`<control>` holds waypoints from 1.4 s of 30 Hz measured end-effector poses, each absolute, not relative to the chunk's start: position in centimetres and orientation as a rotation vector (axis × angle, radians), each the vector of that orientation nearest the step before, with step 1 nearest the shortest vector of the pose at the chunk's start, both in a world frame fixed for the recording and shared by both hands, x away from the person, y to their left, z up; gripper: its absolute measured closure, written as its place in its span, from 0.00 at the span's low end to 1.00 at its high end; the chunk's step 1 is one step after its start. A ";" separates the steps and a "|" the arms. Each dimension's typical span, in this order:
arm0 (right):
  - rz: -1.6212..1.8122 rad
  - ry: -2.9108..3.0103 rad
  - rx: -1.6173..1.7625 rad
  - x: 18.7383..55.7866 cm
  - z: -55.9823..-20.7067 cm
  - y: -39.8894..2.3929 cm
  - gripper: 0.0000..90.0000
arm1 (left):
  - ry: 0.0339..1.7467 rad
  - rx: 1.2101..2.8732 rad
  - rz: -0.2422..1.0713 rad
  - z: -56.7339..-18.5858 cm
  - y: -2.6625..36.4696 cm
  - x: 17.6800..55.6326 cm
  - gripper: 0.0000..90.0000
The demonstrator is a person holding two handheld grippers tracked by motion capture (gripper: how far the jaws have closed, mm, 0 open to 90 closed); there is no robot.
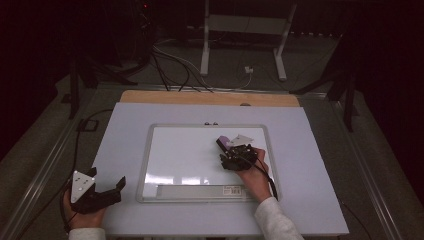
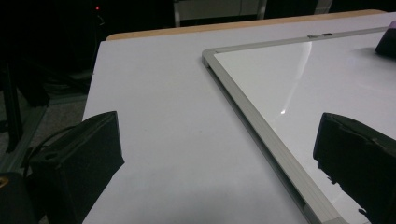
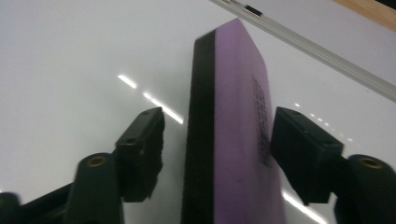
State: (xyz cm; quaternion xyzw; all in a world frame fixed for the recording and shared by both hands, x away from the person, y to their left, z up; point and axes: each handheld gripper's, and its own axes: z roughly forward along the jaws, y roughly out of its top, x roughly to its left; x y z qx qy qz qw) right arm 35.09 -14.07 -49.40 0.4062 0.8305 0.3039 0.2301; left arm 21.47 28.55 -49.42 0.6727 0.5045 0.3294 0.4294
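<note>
The white table (image 1: 125, 150) carries a framed whiteboard (image 1: 200, 150) lying flat near its middle, with a grey tray strip (image 1: 200, 190) along the board's near edge. On the board's right half lies the purple eraser (image 3: 238, 116) with a black felt underside, which in the right gripper view stands on edge, running away from the camera toward the board's far frame. The right gripper (image 3: 217, 140) straddles it: the 2 jaws stand at a middling width, 1 on each side of the eraser, the right one just at the purple face and the left one with a thin gap to the felt, so the pads do not seem to be pressing yet. The left gripper (image 1: 107, 190) rests well apart at the table's near left corner, just outside the board's frame, its 2 jaws wide with nothing between them. The likely trouble lies in the closing: the eraser is tall and narrow as it stands, so if 1 pad meets it before the other it could tip or skid on the glossy board; a pinch taken too near 1 end might let it swivel once lifted.
</note>
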 end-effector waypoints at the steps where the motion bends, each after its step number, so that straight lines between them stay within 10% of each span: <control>1: 0.830 2.291 1.129 35.1 -49.5 -14.1 0.43 | 1.259 1.679 0.822 -49.4 28.6 21.5 0.02; 8: 0.856 2.256 1.133 35.0 -49.4 -14.3 0.70 | 1.259 1.678 0.822 -49.4 28.6 21.5 0.02; 42: 0.909 2.045 1.337 36.6 -46.9 -18.3 0.70 | 1.262 1.681 0.821 -49.5 28.6 21.5 0.02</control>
